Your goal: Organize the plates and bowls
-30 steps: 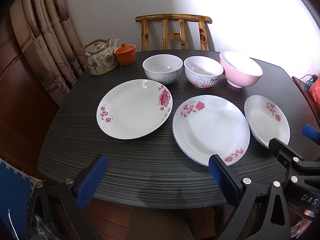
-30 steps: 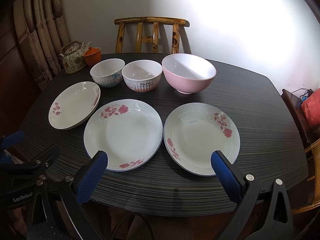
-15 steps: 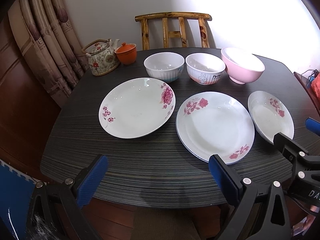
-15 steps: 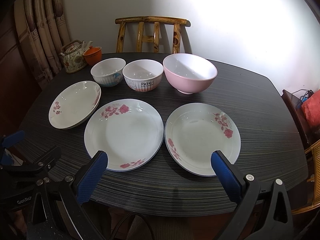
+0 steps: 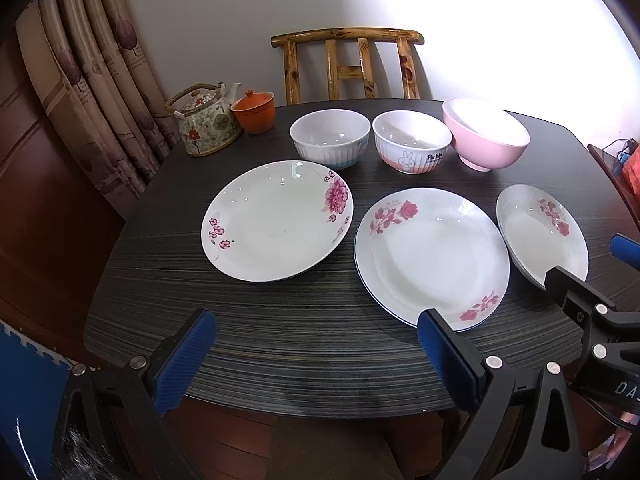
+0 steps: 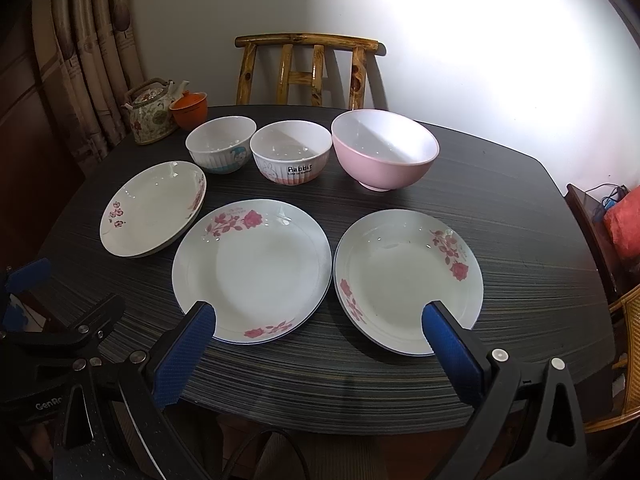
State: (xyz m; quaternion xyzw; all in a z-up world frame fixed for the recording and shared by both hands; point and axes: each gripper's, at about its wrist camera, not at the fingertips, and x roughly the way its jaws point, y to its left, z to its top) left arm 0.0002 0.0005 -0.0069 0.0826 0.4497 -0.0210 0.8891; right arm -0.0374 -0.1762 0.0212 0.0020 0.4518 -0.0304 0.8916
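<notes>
Across the middle of both frames sits a dark striped table [image 6: 500,216] with three plates in front and three bowls lined up behind them. Left to right in the right wrist view: the peony plate [image 6: 154,210], the middle rose plate [image 6: 256,268], and the right rose plate [image 6: 404,280], all flat on the table and just beside each other, none stacked. Behind them, the ribbed white bowl [image 6: 222,144] has a blue cartoon figure on its side, the rabbit bowl [image 6: 291,152] reads "Rabbit" in bold black with a smaller line under it that's too tiny to make out, and the pink bowl [image 6: 384,154] is the biggest of the three.

Upper left of the frame has a floral teapot [image 5: 204,122] and an orange lidded cup [image 5: 254,111] touching it, with a wooden chair [image 5: 348,66] behind the table and curtains [image 5: 92,80] along the left edge.

Left gripper [image 5: 312,354] hovers off the near table edge, blue pads spread wide, holding nothing. Right gripper [image 6: 316,346] is likewise spread wide and empty, its pads lining up with the near rims of the two rose plates. Partial lettering "GenRo" shows on the left gripper's body at lower left of the right wrist view, and "DA" on the right gripper's body at lower right of the left wrist view.
</notes>
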